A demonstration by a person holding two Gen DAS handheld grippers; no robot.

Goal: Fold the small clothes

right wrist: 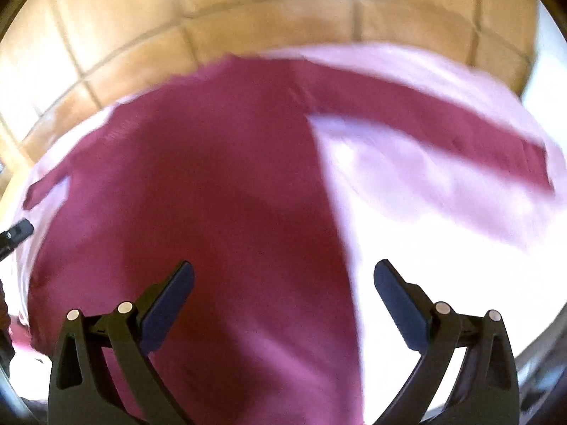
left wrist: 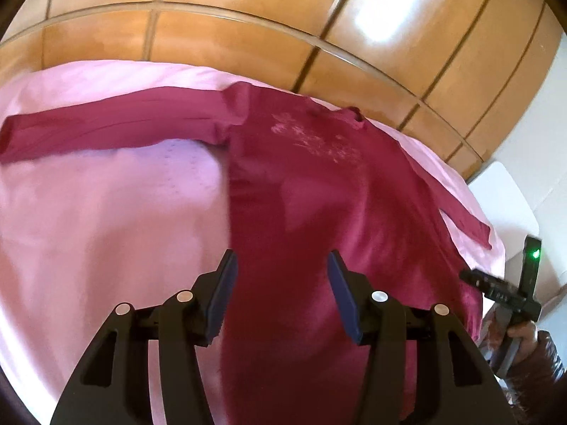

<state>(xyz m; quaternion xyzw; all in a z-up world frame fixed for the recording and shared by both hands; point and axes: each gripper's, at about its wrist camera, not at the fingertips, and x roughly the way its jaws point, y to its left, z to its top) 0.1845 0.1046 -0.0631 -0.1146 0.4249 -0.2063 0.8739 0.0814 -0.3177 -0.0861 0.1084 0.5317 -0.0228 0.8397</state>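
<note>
Left wrist view, left to right. Pink bedsheet (left wrist: 88, 212): covers the surface, bare on the left half. Left sleeve (left wrist: 113, 127) of the shirt: stretched flat toward the left edge, on the far part of the sheet. Magenta long-sleeved shirt (left wrist: 319, 194): laid flat, front up, pale print (left wrist: 319, 138) on the chest, collar at the far end against the wooden panelled wall (left wrist: 248, 35), hem toward the camera. Left gripper (left wrist: 280, 272): above the near part of the shirt body, jaws parted moderately wide, nothing between them; its left finger sits over the shirt's left side edge, its right finger over the body cloth. Whether the pads touch the fabric cannot be told. Right sleeve (left wrist: 460, 209): runs down toward the right edge of the sheet. Right gripper (left wrist: 503, 287): seen only in part at the shirt's near right corner, with a green light on its body.

Right wrist view, left to right, blurred. Tip of the left gripper at the left edge, beside the shirt. Shirt body (right wrist: 212, 194) fills the centre. Right gripper (right wrist: 283, 290): jaws spread wide and empty, left finger over the shirt, right finger over the sheet, the shirt's right side edge running between them. Right sleeve (right wrist: 443, 124) extends to the far right.
</note>
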